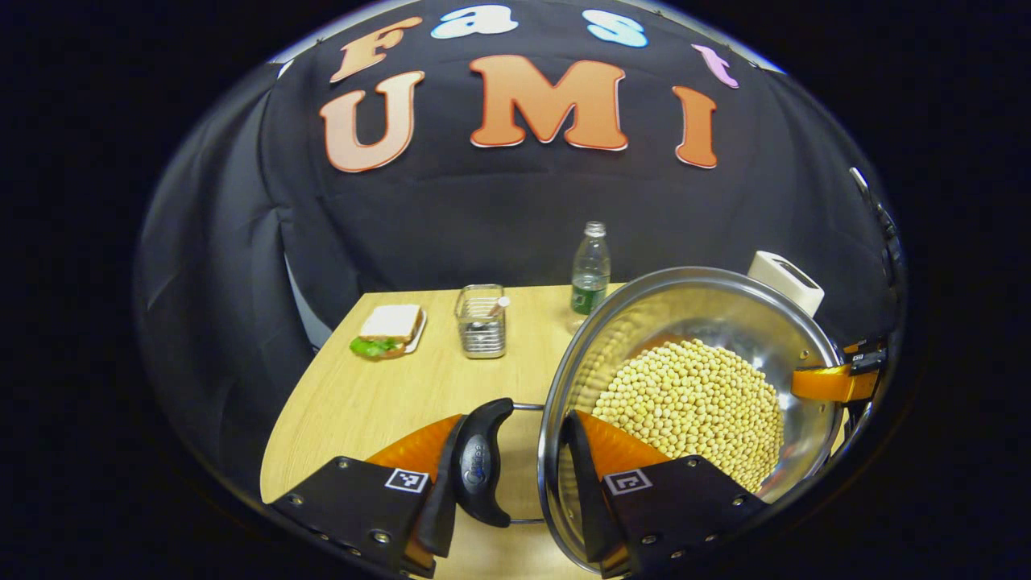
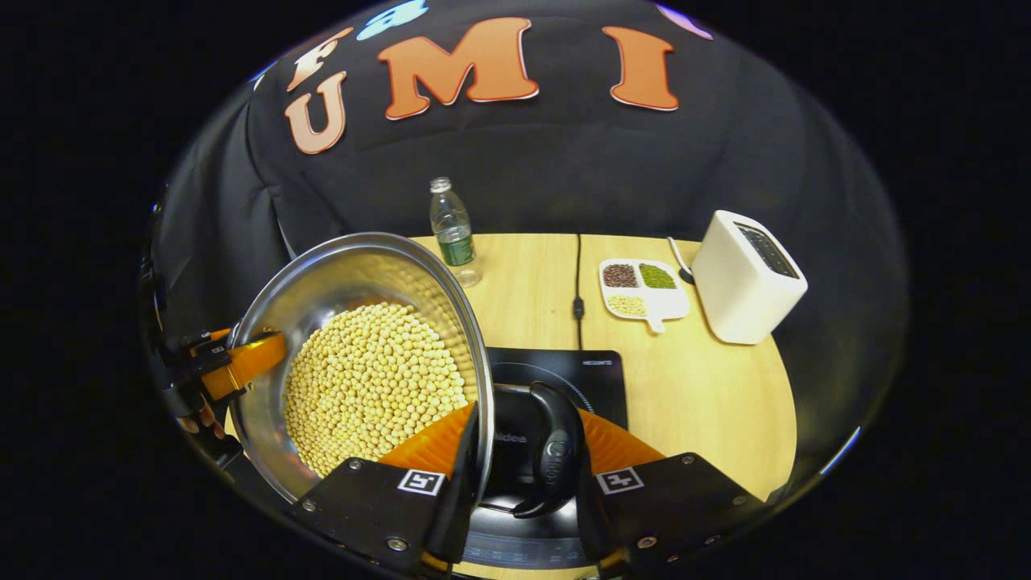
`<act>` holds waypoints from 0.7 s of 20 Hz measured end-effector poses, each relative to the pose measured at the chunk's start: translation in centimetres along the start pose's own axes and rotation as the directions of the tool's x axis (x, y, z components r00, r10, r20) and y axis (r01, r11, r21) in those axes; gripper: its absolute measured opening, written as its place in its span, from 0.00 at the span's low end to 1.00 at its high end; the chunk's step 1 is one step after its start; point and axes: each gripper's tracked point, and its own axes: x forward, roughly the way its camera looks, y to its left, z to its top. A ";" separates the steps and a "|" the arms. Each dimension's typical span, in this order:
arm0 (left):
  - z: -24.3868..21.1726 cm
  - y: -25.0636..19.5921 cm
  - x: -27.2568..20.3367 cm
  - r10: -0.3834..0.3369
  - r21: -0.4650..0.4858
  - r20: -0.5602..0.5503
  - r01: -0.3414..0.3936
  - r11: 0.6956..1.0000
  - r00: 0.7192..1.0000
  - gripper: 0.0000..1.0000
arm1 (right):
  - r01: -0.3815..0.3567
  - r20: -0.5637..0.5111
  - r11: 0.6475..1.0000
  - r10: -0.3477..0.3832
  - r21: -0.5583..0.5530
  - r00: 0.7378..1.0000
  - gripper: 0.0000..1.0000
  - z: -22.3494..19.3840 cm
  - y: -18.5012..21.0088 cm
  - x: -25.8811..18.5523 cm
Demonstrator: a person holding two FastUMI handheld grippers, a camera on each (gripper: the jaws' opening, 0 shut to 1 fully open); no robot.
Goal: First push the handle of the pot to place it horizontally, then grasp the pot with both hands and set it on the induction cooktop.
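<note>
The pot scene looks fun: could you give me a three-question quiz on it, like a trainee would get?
1. True or false: the pot is empty.
2. What lies under the pot's handle in the right gripper view? A) sandwich B) cooktop C) toaster
3. What stands just behind the pot, at the table's far edge?

Key:
1. False; it holds pale beans.
2. B.
3. A bottle.
</note>
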 end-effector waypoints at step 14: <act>1.3 0.3 0.9 -0.062 0.054 0.003 0.061 0.997 0.998 0.64 | 0.053 0.012 0.996 -0.054 0.069 0.998 0.54 -1.8 1.0 -0.1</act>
